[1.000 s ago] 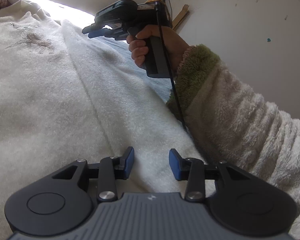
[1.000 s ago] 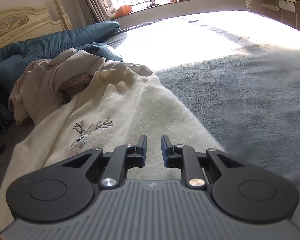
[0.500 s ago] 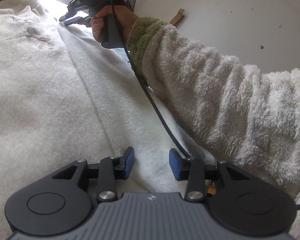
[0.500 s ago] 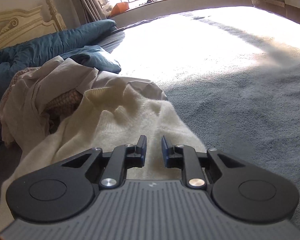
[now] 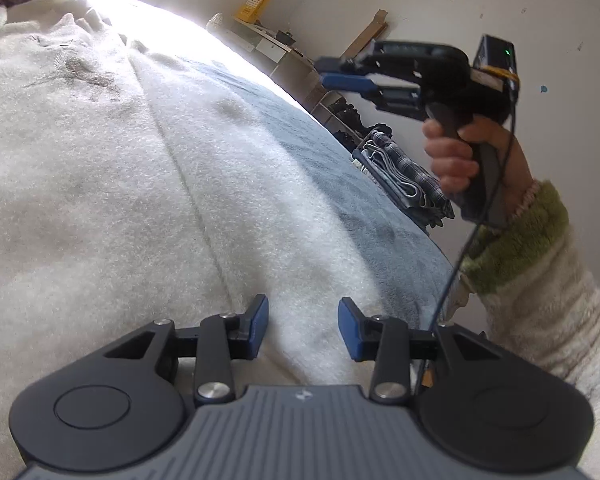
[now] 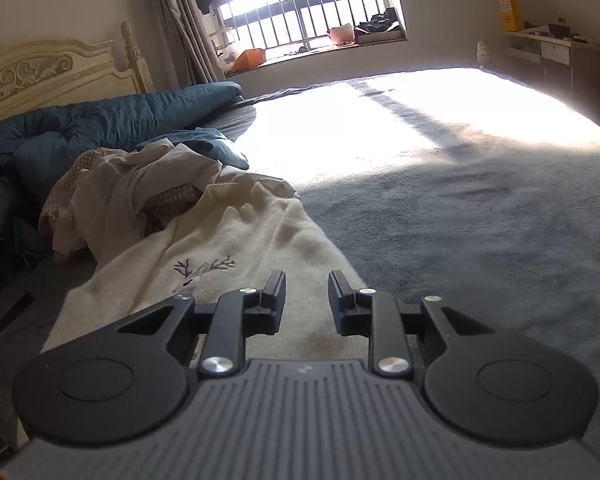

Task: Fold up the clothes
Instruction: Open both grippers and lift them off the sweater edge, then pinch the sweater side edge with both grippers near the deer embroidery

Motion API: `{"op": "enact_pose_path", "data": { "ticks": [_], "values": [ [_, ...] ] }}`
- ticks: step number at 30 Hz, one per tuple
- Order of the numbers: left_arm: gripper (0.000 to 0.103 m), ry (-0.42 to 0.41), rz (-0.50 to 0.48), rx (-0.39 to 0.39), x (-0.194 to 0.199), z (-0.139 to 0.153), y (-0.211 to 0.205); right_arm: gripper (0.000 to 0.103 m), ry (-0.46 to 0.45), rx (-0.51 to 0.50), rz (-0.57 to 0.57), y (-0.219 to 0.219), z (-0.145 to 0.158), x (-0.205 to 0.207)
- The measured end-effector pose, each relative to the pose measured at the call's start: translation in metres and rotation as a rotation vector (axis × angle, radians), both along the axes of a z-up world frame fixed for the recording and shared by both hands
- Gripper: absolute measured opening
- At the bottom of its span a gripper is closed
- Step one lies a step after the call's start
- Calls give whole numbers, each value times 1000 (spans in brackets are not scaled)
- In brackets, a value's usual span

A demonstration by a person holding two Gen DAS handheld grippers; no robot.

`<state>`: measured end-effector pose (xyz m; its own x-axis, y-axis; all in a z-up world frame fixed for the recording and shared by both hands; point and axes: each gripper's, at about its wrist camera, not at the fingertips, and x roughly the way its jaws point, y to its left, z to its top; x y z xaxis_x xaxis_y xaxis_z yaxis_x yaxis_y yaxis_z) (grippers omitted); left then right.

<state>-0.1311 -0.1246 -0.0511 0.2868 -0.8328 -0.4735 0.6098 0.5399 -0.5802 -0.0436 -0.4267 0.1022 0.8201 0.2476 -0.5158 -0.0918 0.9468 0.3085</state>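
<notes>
A cream fluffy sweater [image 5: 140, 200] lies spread on the grey bed blanket [image 5: 340, 184]; its embroidered antler motif [image 6: 204, 268] faces up. My left gripper [image 5: 303, 322] is open, low over the sweater's near part, with nothing between its fingers. A hand holds my right gripper [image 5: 332, 73] in the air above the bed's right edge, apart from the sweater. In the right wrist view the right gripper [image 6: 306, 300] is open and empty, above the sweater's [image 6: 260, 240] right edge.
A heap of loose clothes [image 6: 112, 192] and a blue duvet [image 6: 100, 120] lie by the headboard [image 6: 52, 72]. Folded plaid cloth [image 5: 400, 176] sits beyond the bed edge. A fluffy sleeve [image 5: 540, 300] is close on the right. A desk [image 6: 556, 52] stands by the wall.
The right gripper reached far across the sweater, then drew back right and rose above the bed edge; its fingers stand slightly wider apart. The left gripper has stayed in place.
</notes>
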Motion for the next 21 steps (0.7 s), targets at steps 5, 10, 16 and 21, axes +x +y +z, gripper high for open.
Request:
{"op": "enact_pose_path", "data": {
  "ticks": [5,10,16,21],
  "values": [
    [50,-9,47,89,9,25,-4,28,72,241,-89,-34,-59,-78],
    [57,-44,98,145,40,58,-23,33,84,432,-91,-39,-104,-103],
    [64,-25,107,210,122,75,-87,40,61,386,-22,-13,-113,-91],
    [69,-40,49,340,158,67,-145,42,-7,193,-2,17,-100,-96]
  ]
}}
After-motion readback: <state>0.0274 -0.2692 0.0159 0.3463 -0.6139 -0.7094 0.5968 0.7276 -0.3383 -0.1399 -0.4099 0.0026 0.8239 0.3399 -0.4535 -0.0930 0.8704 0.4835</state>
